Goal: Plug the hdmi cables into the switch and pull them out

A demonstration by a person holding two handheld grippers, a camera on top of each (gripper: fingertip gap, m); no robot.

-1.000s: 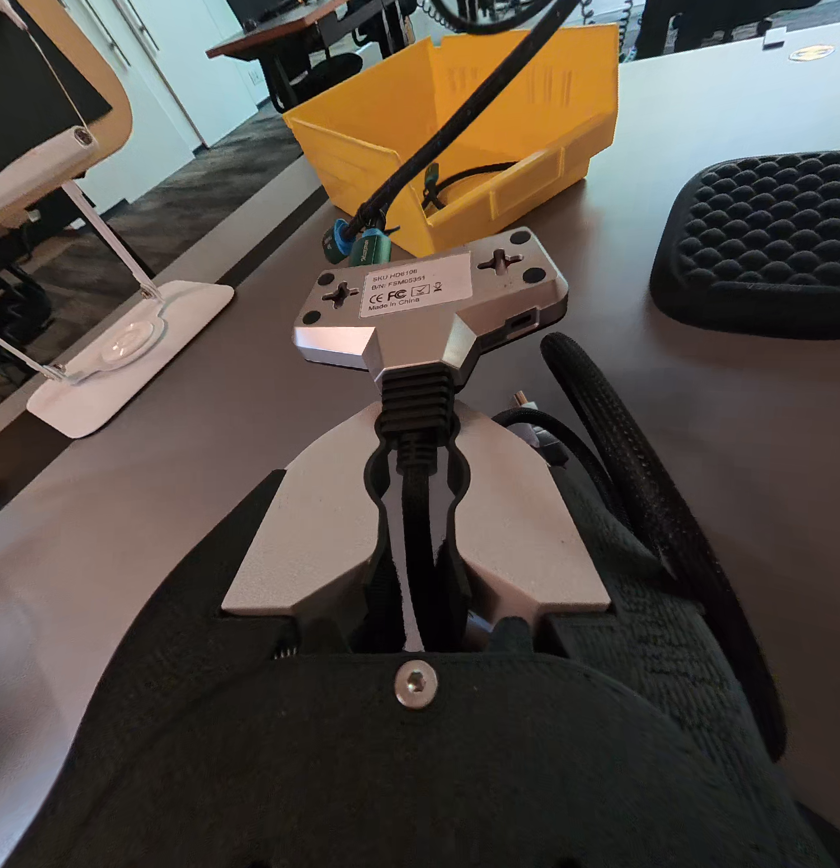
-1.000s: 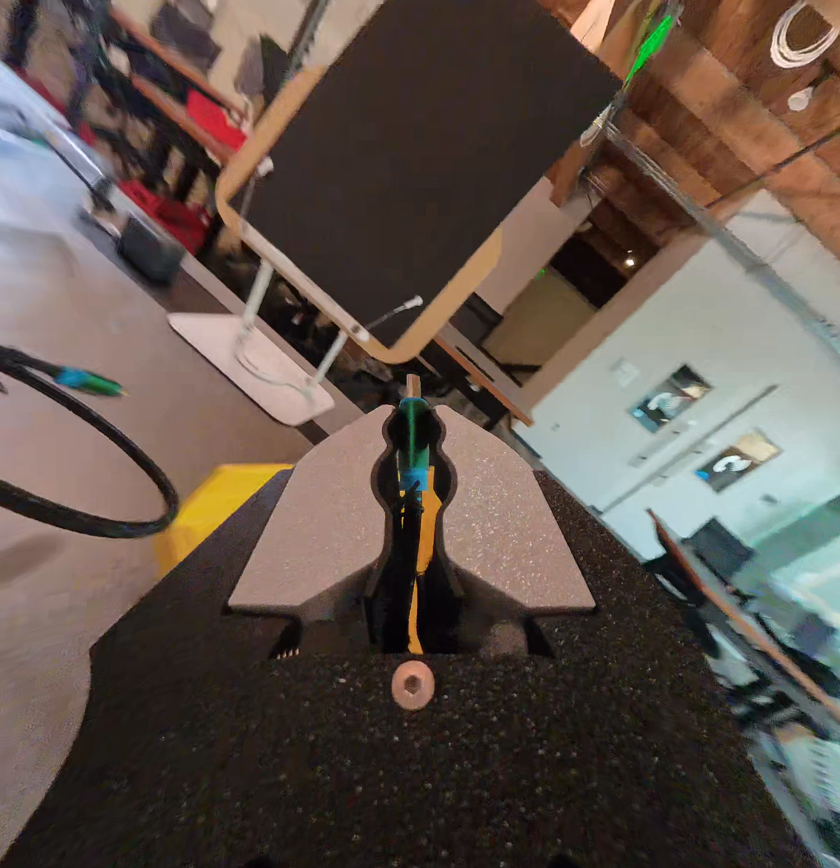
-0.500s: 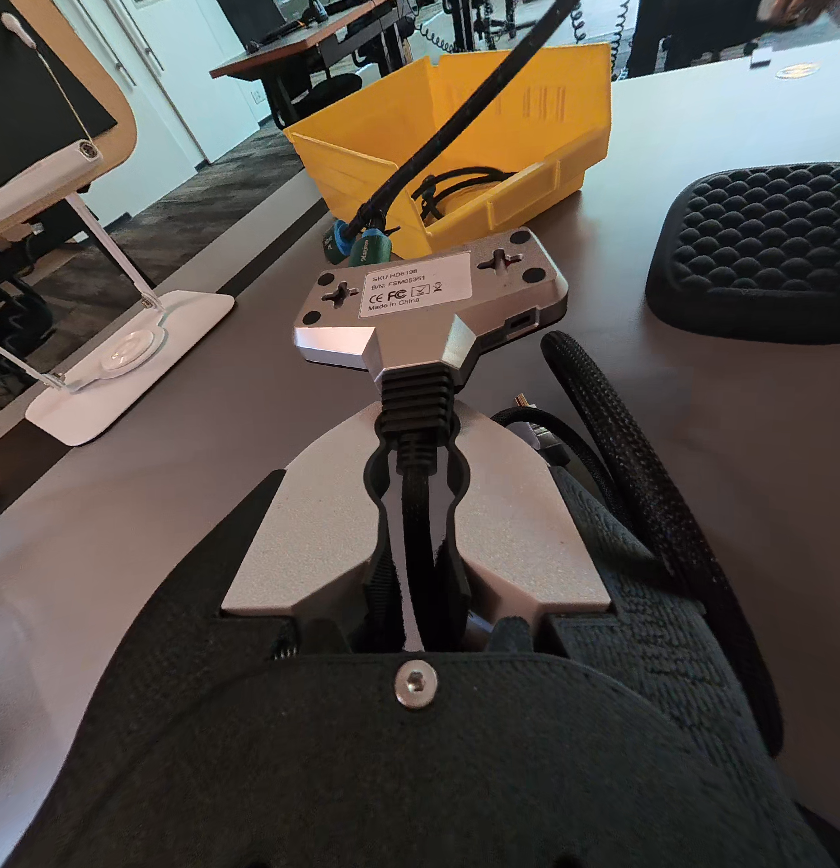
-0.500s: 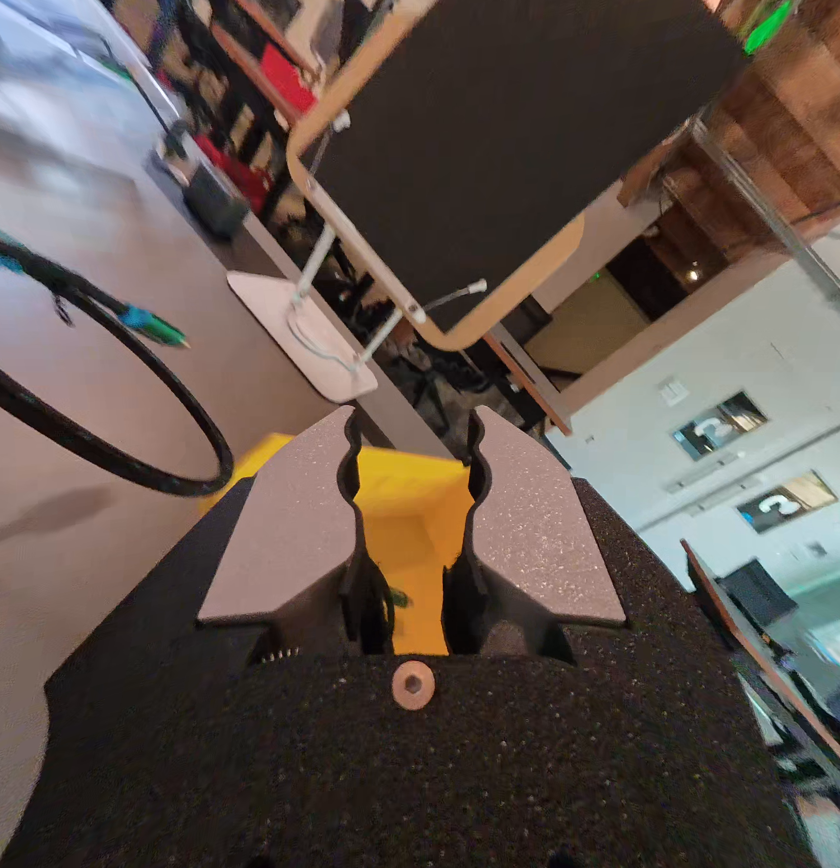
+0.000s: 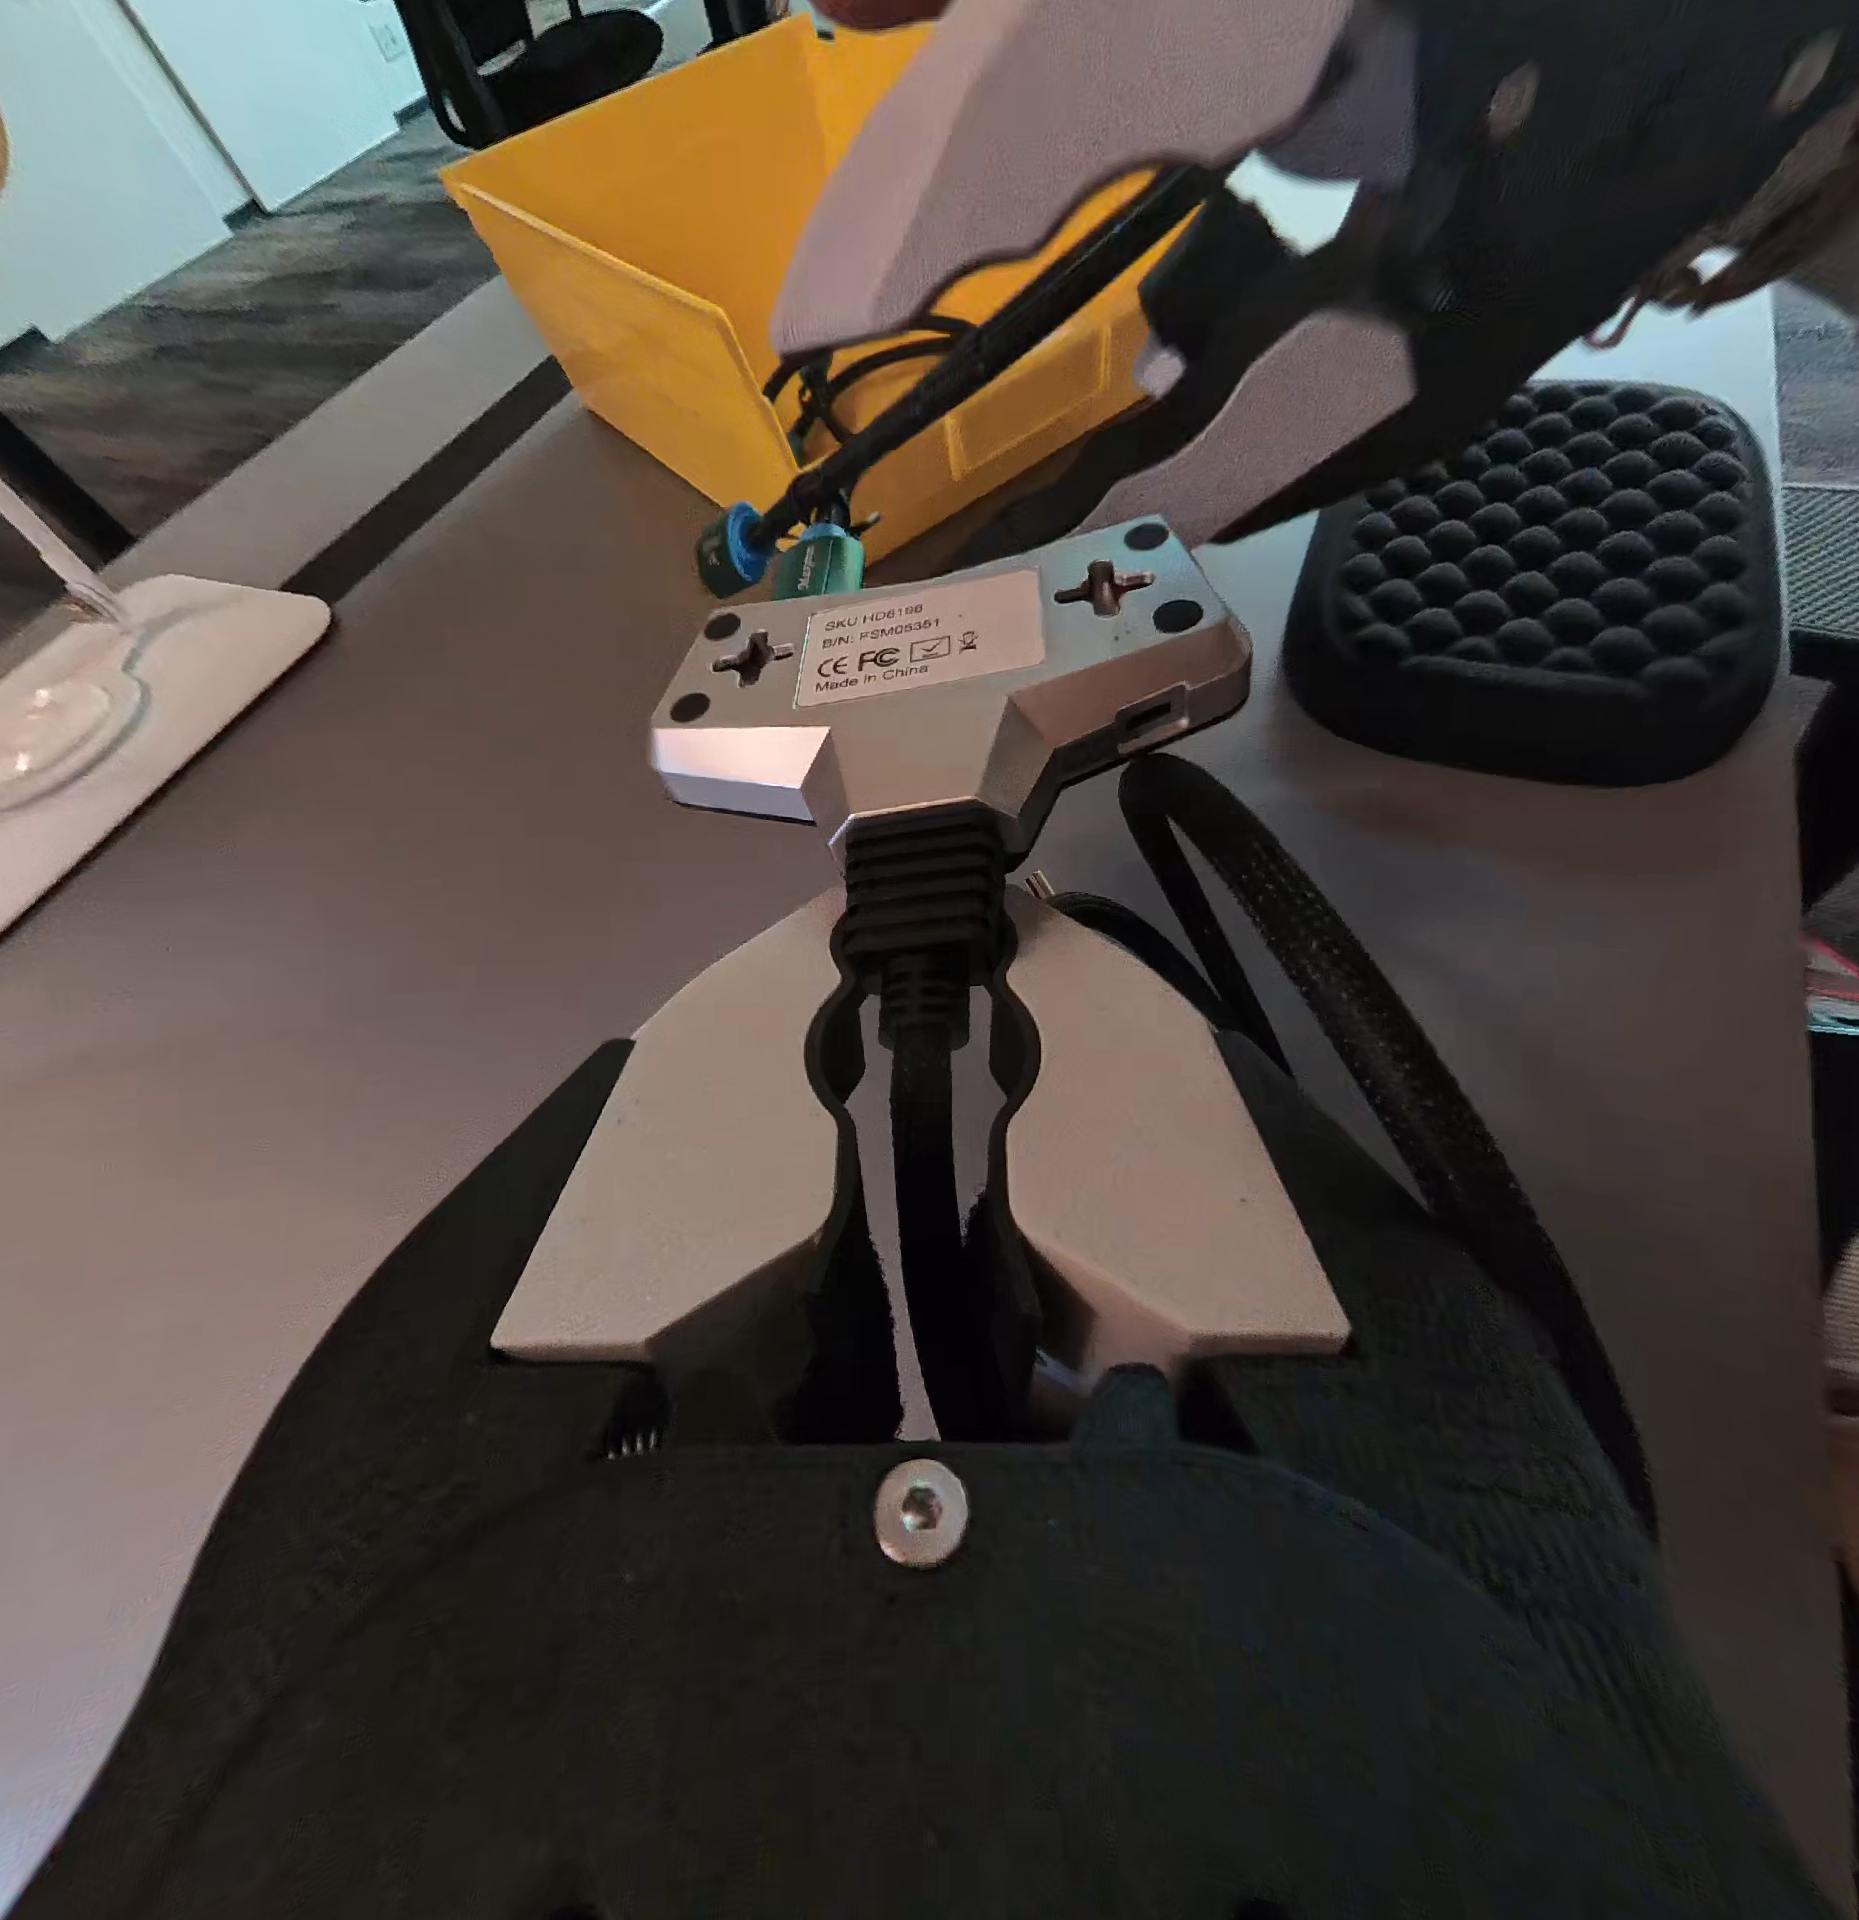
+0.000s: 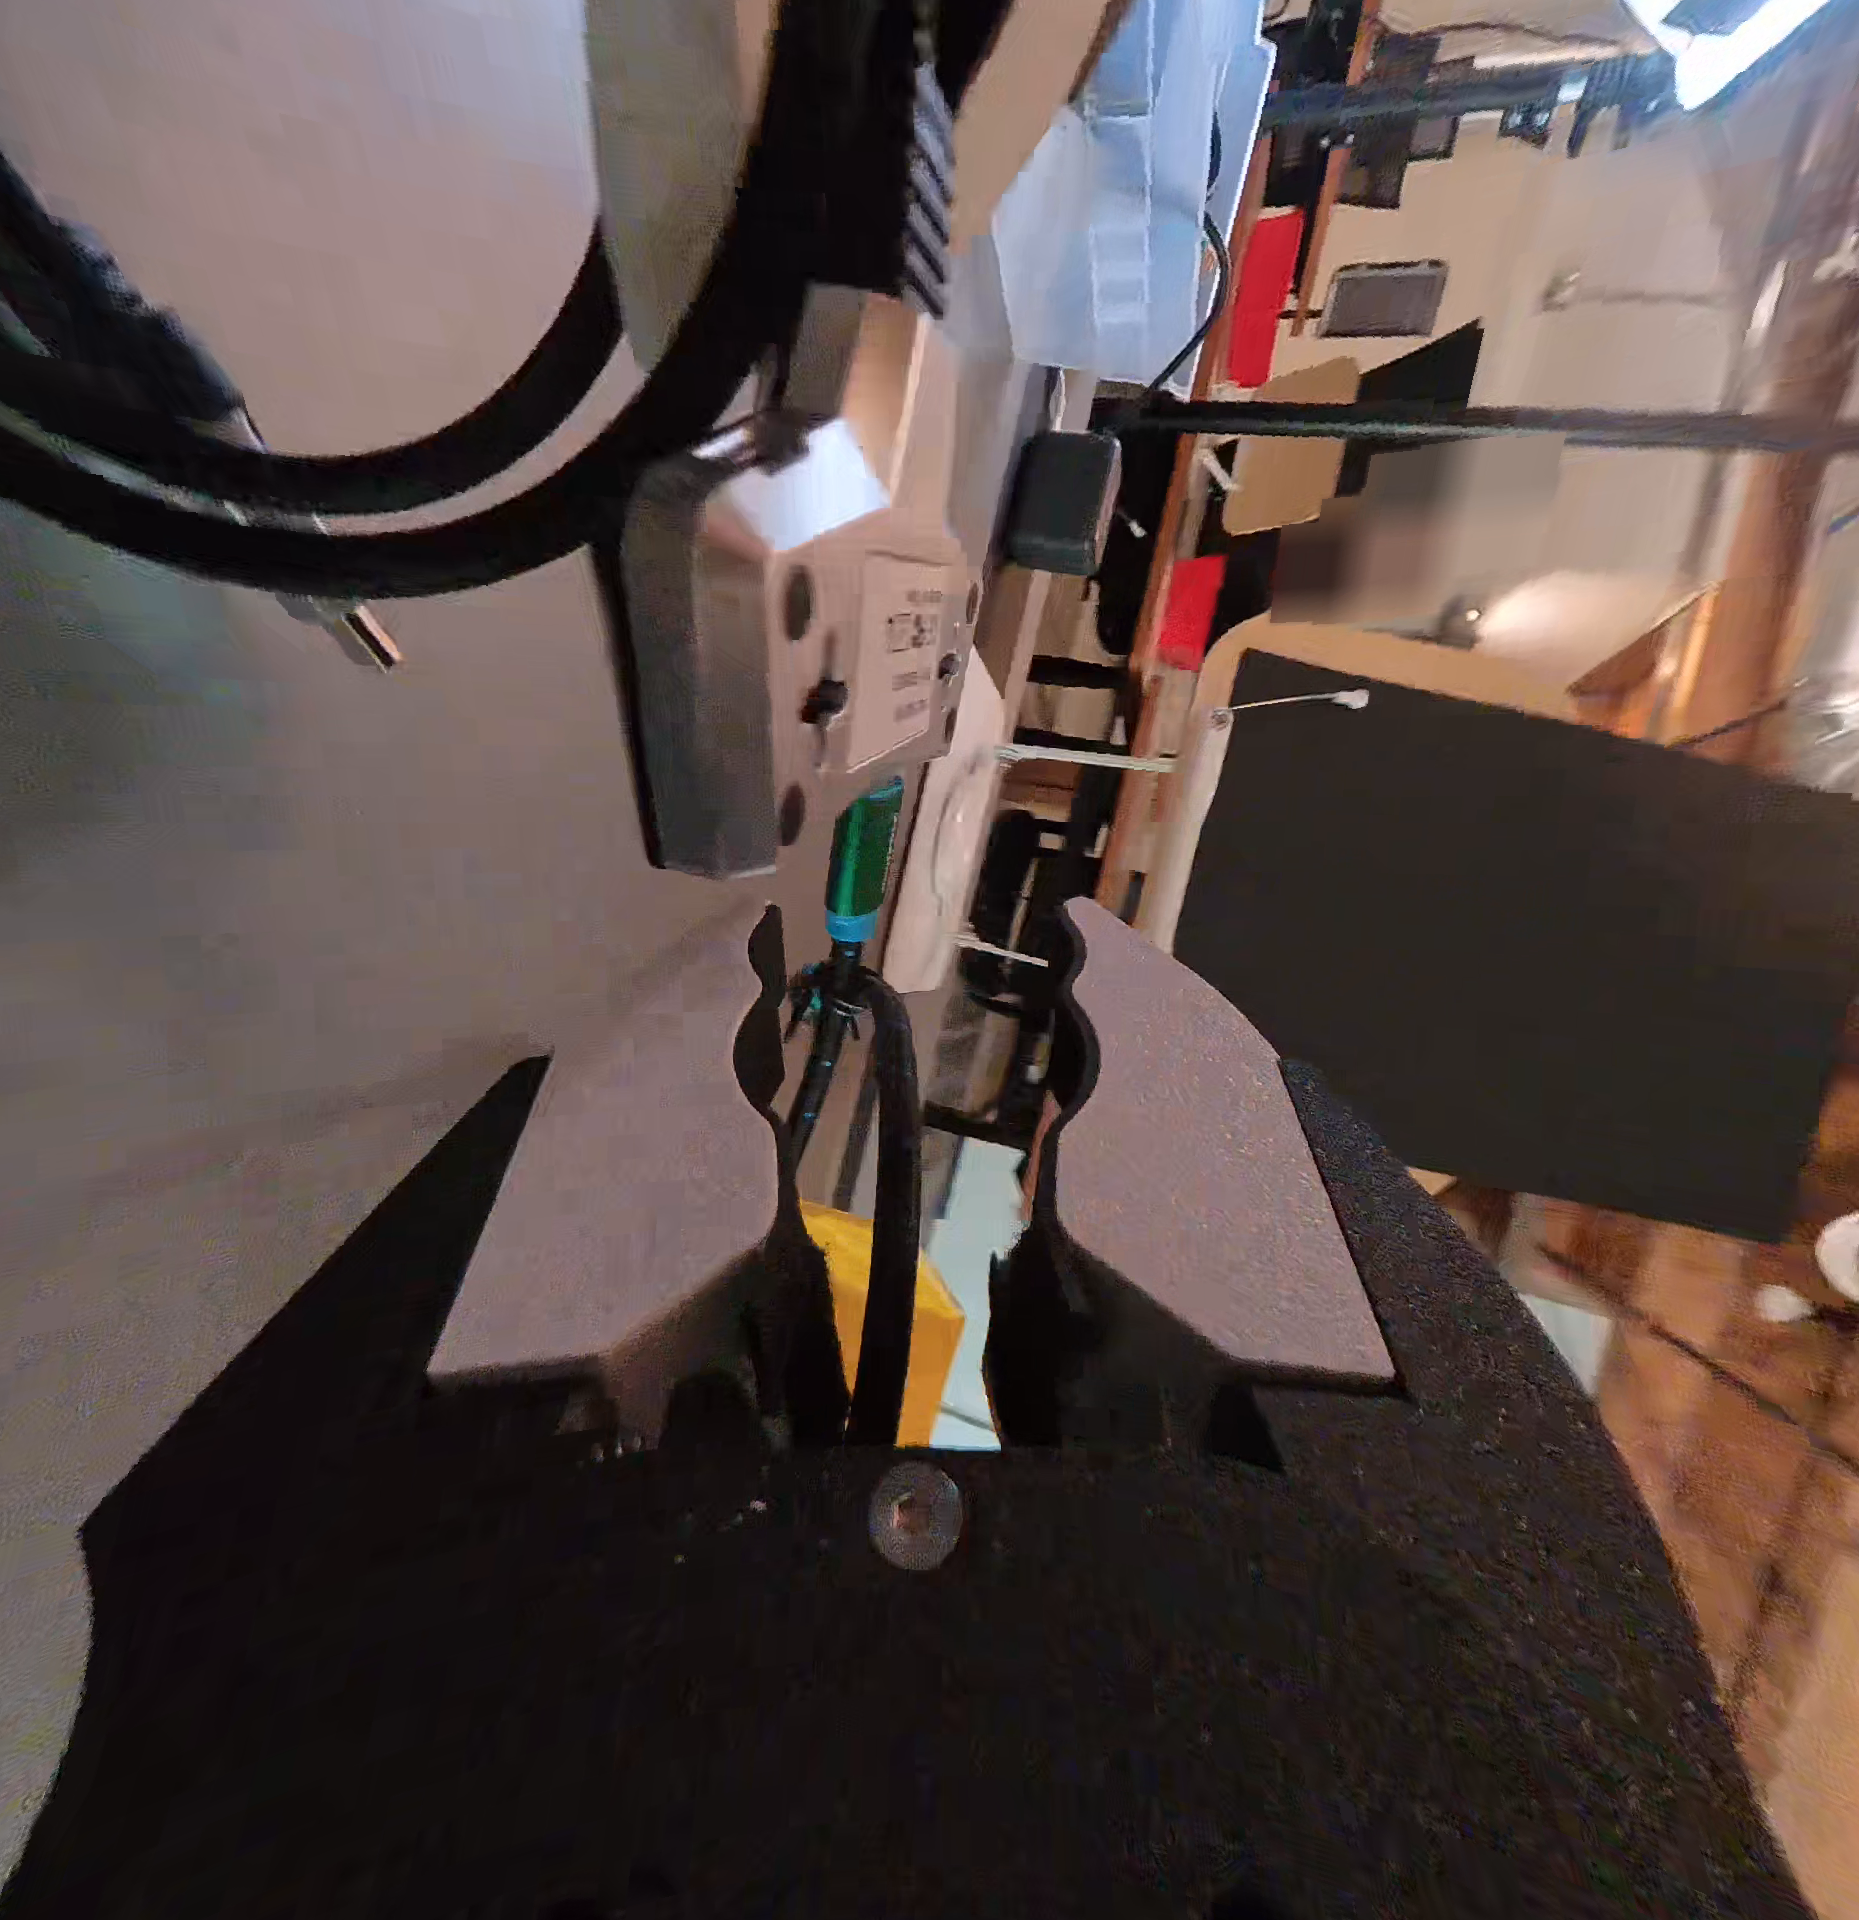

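Silver metal HDMI switch [image 5: 951, 665], T-shaped with a white label on its upturned underside, hangs just above the grey table [image 5: 364, 935]. The left gripper [image 5: 923, 940] is clamped on the ribbed black strain relief of the switch's own black cable, holding the box steady. One green metal HDMI plug [image 6: 865, 847] on a black braided cable sits in a port on the switch's far edge. The right gripper [image 6: 914, 971] comes in from the far side with its jaws spread wide and nothing held; the braided cable runs between its fingers, just behind the plug. A yellow plastic bin [image 5: 634, 260] with more cables stands beyond. To pull cleanly, the right gripper should probably close on the plug's rigid green shell, not the cable, and draw straight out along the port while the left braces.
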